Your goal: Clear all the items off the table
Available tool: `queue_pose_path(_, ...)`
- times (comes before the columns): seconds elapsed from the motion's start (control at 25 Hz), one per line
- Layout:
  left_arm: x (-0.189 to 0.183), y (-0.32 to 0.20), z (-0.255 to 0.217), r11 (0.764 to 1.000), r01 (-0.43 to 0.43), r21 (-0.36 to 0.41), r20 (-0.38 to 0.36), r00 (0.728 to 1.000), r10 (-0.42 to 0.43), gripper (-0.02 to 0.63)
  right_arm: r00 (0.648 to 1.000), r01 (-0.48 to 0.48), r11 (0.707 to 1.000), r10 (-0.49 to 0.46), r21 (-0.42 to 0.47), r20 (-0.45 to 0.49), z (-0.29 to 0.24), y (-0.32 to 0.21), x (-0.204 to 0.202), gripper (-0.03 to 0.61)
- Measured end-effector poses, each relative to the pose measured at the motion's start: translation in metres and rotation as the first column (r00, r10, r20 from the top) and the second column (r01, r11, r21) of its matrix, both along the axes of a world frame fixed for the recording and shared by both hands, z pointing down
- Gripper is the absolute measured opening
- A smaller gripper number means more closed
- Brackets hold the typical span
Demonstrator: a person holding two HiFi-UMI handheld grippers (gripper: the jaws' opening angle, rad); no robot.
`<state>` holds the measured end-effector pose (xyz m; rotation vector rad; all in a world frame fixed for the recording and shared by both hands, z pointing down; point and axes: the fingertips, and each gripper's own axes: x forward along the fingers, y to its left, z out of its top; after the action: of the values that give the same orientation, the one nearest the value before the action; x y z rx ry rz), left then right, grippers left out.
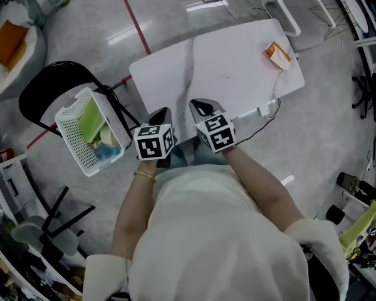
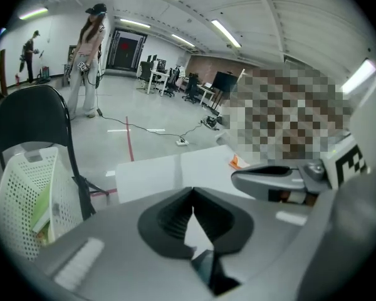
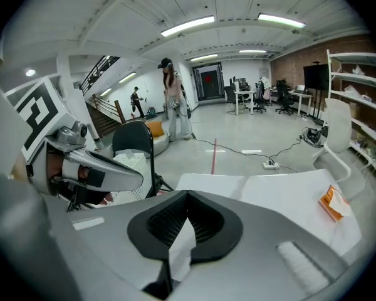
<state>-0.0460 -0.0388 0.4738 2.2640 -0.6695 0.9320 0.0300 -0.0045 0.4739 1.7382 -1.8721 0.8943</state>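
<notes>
Jaws closed, empty — left gripper (image 1: pixel 161 114), right gripper (image 1: pixel 202 108) (orange packet (image 1: pixel 277 56) indistinct).

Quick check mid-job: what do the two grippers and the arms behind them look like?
Both the left gripper and right gripper are grey-bodied with black ribbed pads, each carrying a white cube of black square markers. No cables show on them. The person wears a loose cream top and a thin gold-coloured bracelet on the left wrist.
</notes>
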Motion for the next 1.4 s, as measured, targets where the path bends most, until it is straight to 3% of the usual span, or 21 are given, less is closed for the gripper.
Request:
queue_pose_path(0.88, 0.174, 0.067, 0.026, 0.990, -0.137, -0.032, 0.019, 0.990, 0.137, 0.009, 0.977, -0.210, 0.977, 0.209, -0.024, -0.029, 0.021, 0.078, 0.209, 0.000)
queue_pose_path(1.4, 0.243, 0.105, 0.025, 0.979, -0.204, -0.018, 0.029, 0.979, 0.204, 0.009, 0.960, -0.280, 0.960, 0.280, -0.025, -0.007, 0.023, 0.131, 0.268, 0.000)
